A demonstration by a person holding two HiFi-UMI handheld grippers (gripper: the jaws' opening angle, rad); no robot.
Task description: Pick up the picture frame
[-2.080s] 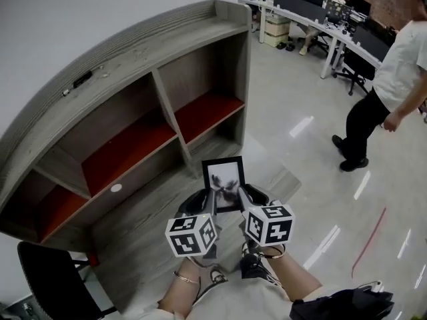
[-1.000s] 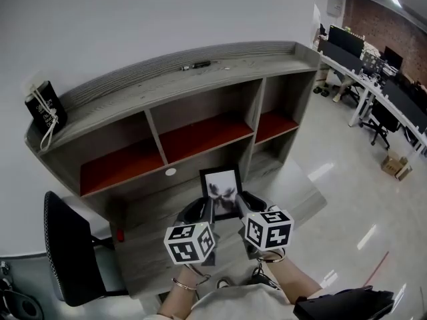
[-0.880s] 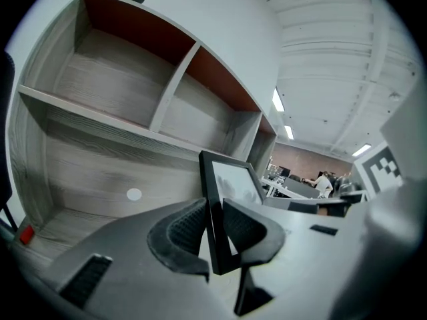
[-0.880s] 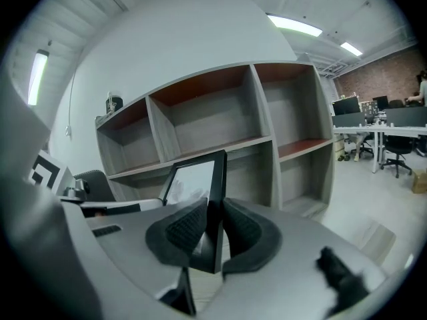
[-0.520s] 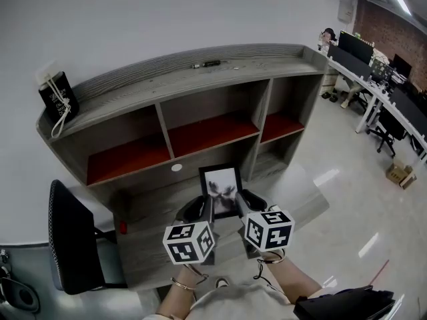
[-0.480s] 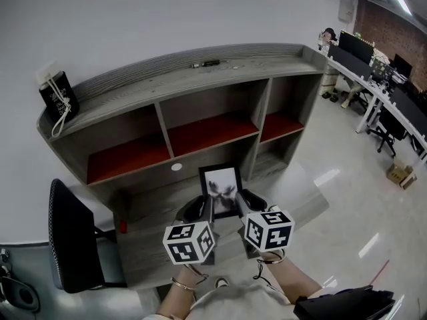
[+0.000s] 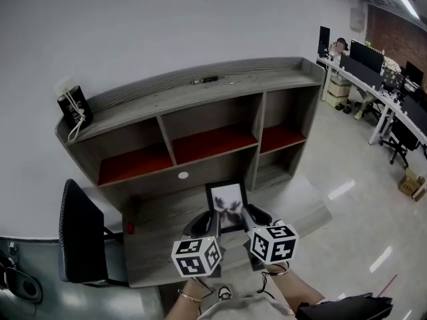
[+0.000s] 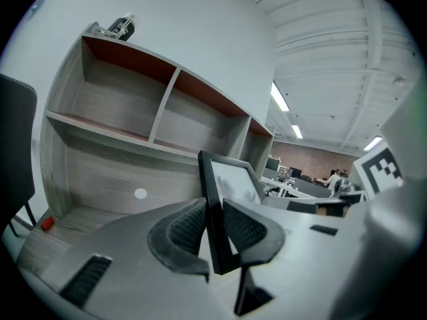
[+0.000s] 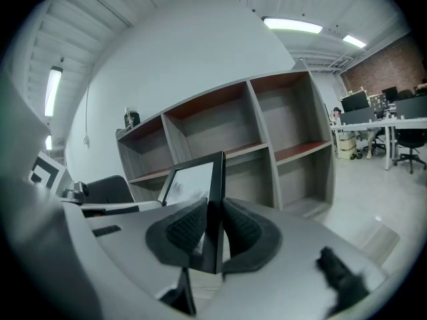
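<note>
Gripping the picture frame (image 7: 227,204) by its two side edges, the left gripper (image 7: 213,220) and the right gripper (image 7: 244,216) hold it upright between them, its picture facing back toward the person. In the left gripper view the ribbed pads (image 8: 183,229) are clamped on the frame's black left edge, and in the right gripper view the pads (image 9: 187,229) are pressed the same way on its right edge. Each gripper's marker cube (image 7: 197,255) sits behind its jaws, nearer the person. Below the grippers lies a grey desk top (image 7: 157,222); no view shows whether the frame's lower edge touches it. Straight ahead of both grippers, beyond the frame, stands a grey shelf unit (image 7: 200,122) with red-floored compartments. A small black bag (image 7: 72,105) rests on its top, far ahead and to the left. A dark chair (image 7: 80,239) stands left of the left gripper, well apart.
</note>
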